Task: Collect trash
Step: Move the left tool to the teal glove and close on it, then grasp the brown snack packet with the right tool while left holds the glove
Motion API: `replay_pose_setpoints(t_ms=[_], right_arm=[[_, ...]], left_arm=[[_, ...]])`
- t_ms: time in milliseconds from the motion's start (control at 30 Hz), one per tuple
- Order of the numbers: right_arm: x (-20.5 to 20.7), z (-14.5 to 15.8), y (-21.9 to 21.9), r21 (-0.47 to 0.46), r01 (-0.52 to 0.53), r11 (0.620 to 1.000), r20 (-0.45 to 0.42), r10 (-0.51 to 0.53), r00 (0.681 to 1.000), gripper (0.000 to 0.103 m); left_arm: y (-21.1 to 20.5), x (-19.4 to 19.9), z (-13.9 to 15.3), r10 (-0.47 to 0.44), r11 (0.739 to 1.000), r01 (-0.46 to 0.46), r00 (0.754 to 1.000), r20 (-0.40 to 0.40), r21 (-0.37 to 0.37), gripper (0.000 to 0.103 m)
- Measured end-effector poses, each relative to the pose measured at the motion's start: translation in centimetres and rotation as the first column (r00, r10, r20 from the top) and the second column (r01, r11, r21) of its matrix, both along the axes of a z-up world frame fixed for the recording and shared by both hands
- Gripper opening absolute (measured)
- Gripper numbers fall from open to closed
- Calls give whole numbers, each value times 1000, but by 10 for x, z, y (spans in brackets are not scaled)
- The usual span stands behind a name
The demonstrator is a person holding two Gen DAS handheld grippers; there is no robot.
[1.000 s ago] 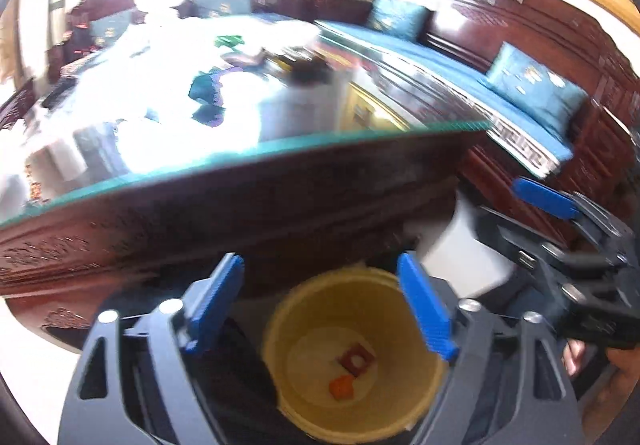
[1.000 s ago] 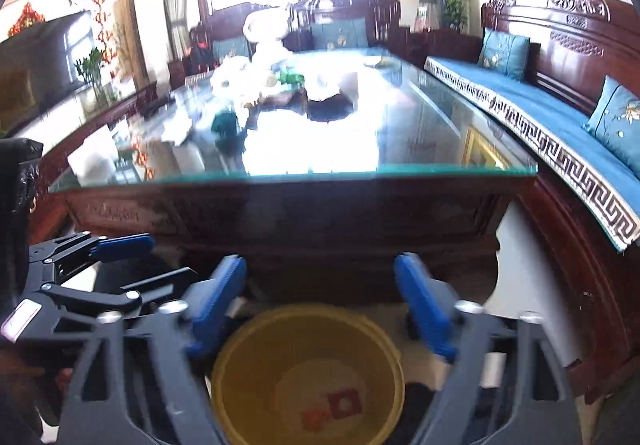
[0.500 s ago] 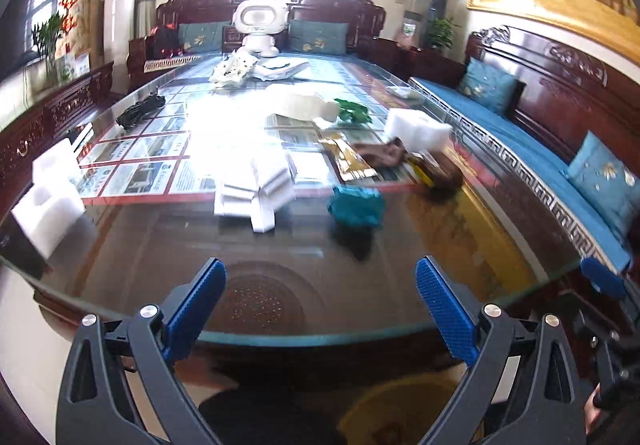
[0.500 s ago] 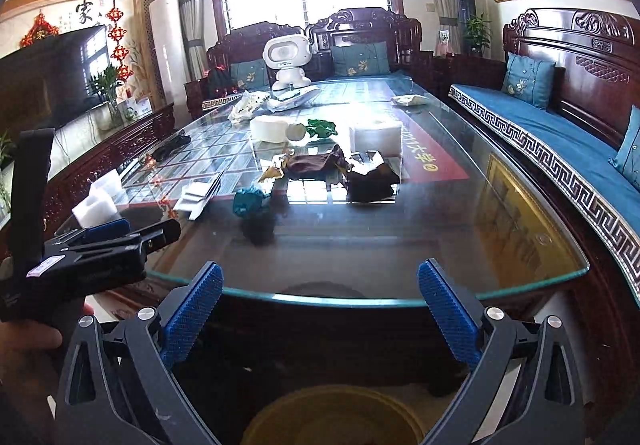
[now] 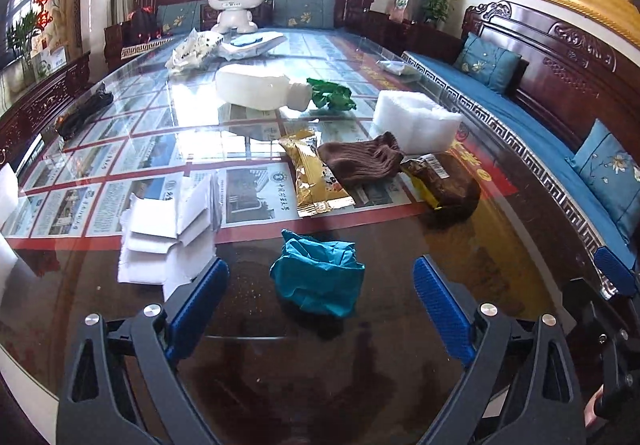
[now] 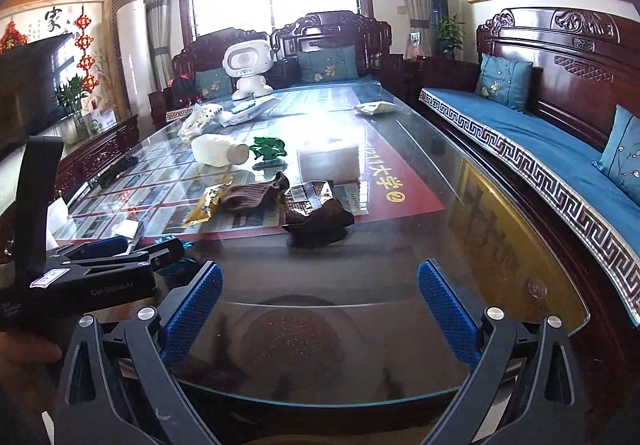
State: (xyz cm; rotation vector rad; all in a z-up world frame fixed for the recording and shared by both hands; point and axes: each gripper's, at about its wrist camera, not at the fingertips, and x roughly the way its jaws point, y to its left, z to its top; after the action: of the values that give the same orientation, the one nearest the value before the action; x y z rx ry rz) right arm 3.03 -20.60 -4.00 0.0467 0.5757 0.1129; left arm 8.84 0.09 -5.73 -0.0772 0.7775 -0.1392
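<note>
Both grippers raised from yellow bin to glass counter, left gripper jaws released, crumpled teal wrapper between them, right gripper jaws released, brown snack packet ahead.

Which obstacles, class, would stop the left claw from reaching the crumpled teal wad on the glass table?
Probably none: the left claw is open, and the teal wad lies directly ahead between its fingers with nothing between.

Right claw (jaws wide) hovers above glass table.
</note>
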Motion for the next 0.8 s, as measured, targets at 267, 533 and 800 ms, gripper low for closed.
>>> replay_pose_setpoints(t_ms=[267,533,800], right_arm=[[20,-8,1,-2,-64,998,-40,64,997,95],[22,-7,-7,10,-50,999,-33,50,998,95],[24,-9,-13,49,-51,997,-46,53,998,95]], left_arm=[[-8,12,-5,-9,1000,9,1000,-12,21,93],[-11,25,-15,-11,1000,11,999,-41,9,78],[-10,34,-21,-16,1000,15,998,-62,-14,48]])
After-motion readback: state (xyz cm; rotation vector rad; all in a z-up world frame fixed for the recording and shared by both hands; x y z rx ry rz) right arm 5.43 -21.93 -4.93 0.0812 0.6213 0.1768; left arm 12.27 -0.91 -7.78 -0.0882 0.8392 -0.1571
